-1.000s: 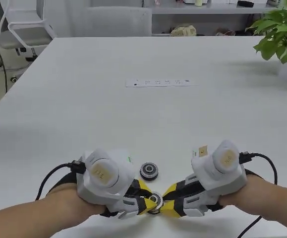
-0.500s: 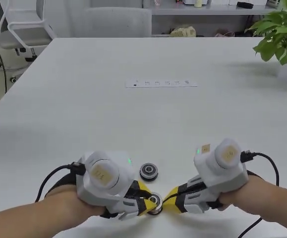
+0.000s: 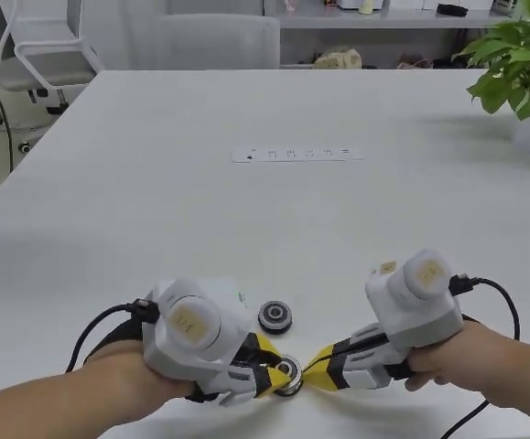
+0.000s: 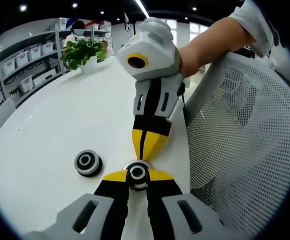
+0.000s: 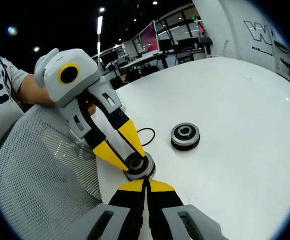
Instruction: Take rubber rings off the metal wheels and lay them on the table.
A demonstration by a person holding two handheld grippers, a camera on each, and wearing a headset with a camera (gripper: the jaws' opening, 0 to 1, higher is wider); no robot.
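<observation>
A small metal wheel (image 3: 286,371) with a black rubber ring around its rim is held just above the table's near edge, and my left gripper (image 4: 137,174) is shut on it. My right gripper (image 5: 146,183) faces it from the other side. Its yellow jaws are shut and pinch the ring at the wheel's (image 5: 139,165) edge. In the head view the left gripper (image 3: 278,375) and the right gripper (image 3: 314,370) meet tip to tip. A second wheel (image 3: 275,315) with its ring on lies flat just beyond them. A thin black ring (image 5: 145,135) lies loose on the table beside the left gripper.
The white table (image 3: 274,219) stretches away with a white power strip (image 3: 297,154) in its middle. A potted plant (image 3: 513,59) stands at the far right corner. A mesh chair back (image 4: 240,145) is close behind the near edge. Cables trail from both grippers.
My right gripper has drawn a little to the right and rolled, its body now higher. The left gripper and the wheel have stayed put.
</observation>
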